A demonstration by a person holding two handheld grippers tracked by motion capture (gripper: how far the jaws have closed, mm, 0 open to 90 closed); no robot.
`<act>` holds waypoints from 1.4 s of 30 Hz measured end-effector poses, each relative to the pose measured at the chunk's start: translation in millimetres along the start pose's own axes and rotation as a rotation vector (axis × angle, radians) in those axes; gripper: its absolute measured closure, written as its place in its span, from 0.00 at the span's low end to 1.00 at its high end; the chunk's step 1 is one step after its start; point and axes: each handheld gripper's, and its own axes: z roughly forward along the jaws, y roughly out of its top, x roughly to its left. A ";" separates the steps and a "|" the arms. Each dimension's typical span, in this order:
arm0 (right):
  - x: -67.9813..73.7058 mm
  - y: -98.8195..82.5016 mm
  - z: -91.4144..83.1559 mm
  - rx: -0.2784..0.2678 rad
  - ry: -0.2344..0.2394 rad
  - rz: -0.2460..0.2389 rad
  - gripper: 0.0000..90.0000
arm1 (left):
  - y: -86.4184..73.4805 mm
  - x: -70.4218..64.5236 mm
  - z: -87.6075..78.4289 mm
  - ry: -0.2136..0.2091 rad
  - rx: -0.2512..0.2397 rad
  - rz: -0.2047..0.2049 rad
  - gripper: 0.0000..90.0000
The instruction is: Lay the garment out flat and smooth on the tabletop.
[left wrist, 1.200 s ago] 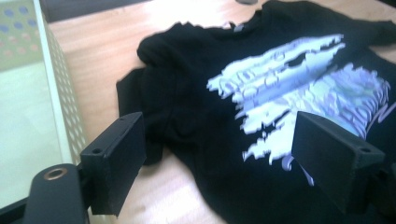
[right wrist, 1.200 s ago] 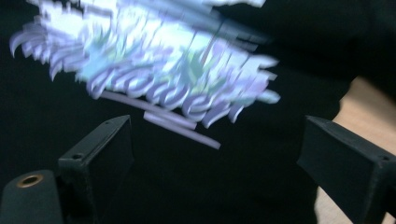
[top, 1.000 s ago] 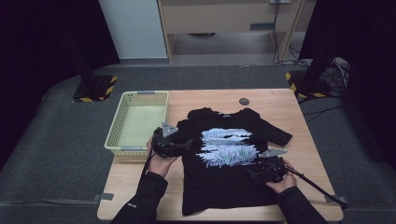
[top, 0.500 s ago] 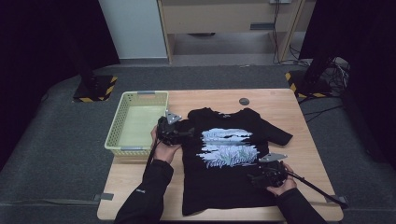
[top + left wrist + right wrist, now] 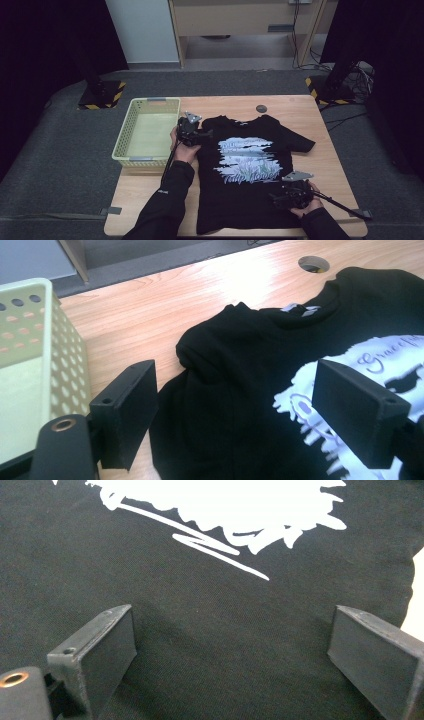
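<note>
A black T-shirt (image 5: 250, 175) with a white and blue print lies flat, front up, on the wooden table (image 5: 295, 107). My left gripper (image 5: 205, 134) hovers at the shirt's left shoulder, next to the basket, jaws open. In the left gripper view the bunched left sleeve (image 5: 210, 347) lies just ahead of the open left gripper (image 5: 240, 415), and nothing is pinched. My right gripper (image 5: 276, 199) rests over the shirt's lower right hem, also open. The right gripper view looks down on black cloth (image 5: 210, 645) and the print's lower edge (image 5: 220, 510) between wide jaws.
A pale green perforated basket (image 5: 131, 150) stands at the table's left edge, close beside my left hand (image 5: 186, 152). A round cable hole (image 5: 261, 108) sits near the table's far edge. Bare wood lies right of the shirt. Dark stands and cables are on the floor beyond.
My left hand has slid away from me along the shirt's left side up to the shoulder. The right hand has edged slightly toward the lower hem. Both jaws stay wide.
</note>
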 end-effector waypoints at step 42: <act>4.0 -4.7 -2.9 0.012 0.014 -0.018 0.02 | -44.1 21.0 73.9 0.108 0.180 -0.053 0.77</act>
